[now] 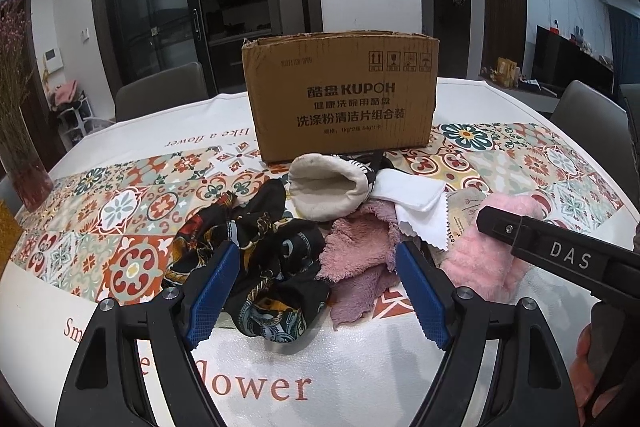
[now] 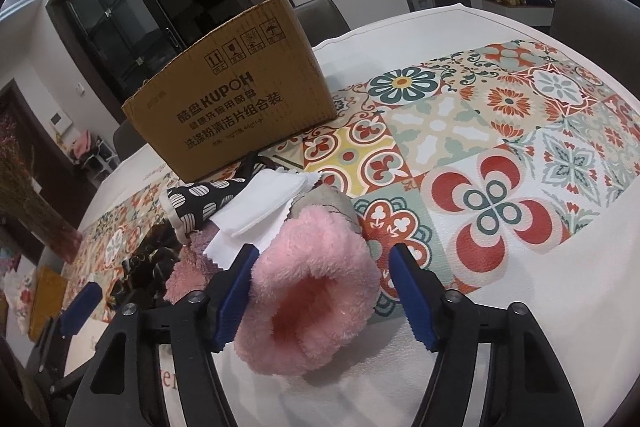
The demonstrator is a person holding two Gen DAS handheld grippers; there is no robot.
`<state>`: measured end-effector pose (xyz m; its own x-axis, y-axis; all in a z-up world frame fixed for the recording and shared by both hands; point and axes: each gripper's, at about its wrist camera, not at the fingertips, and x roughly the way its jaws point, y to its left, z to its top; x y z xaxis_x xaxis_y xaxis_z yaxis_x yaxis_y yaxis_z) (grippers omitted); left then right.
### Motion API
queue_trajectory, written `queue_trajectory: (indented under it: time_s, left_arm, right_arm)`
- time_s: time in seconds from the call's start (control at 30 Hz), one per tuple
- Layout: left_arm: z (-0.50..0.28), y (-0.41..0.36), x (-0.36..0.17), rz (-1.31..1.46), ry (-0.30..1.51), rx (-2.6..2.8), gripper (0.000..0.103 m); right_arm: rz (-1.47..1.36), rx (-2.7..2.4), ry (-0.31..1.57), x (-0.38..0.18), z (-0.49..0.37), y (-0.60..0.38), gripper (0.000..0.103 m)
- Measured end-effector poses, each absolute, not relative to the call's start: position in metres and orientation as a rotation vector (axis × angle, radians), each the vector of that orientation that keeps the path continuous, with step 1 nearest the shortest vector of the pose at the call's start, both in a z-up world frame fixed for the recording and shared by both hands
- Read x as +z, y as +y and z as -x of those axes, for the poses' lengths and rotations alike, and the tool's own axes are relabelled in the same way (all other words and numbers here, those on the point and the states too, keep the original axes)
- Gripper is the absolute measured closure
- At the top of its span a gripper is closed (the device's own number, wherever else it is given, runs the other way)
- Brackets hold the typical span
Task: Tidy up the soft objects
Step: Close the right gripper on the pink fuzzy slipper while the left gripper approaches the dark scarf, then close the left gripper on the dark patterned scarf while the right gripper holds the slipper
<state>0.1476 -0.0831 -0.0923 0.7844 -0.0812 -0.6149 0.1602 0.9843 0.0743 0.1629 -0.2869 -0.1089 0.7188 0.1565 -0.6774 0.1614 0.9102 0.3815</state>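
Pink fleece (image 2: 316,291) between spread right gripper (image 2: 320,291) fingers — bare tablecloth (image 2: 520,307) rightward

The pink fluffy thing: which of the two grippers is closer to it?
Right. The right gripper is open with the pink fluffy piece between its fingers. The left gripper is off to that piece's left, open over the black scarf and mauve cloth.
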Motion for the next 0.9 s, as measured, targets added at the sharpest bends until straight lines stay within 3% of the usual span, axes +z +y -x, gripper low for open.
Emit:
queue_trajectory:
  time_s: [0.13,0.2,0.4,0.73,0.9]
  left_arm:
    - [-0.148,-0.082,-0.095,-0.118,0.667,-0.130,0.023]
    - [-0.148,-0.081,-0.095,-0.120,0.669,-0.128,0.023]
    - [-0.146,-0.075,-0.096,-0.099,0.673,-0.122,0.023]
    - [-0.142,-0.044,-0.093,-0.021,0.674,-0.091,0.023]
    - [-0.144,-0.029,-0.101,0.027,0.714,-0.102,0.028]
  right_arm:
    - [-0.447,0.018,0.785,-0.111,-0.163,-0.284,0.046]
    - [-0.437,0.024,0.788,-0.111,-0.164,-0.283,0.056]
    - [-0.381,0.020,0.796,-0.107,-0.163,-0.275,0.073]
    - [-0.202,0.032,0.701,-0.065,-0.143,-0.238,0.075]
    - [-0.155,0.057,0.705,-0.061,-0.140,-0.221,0.075]
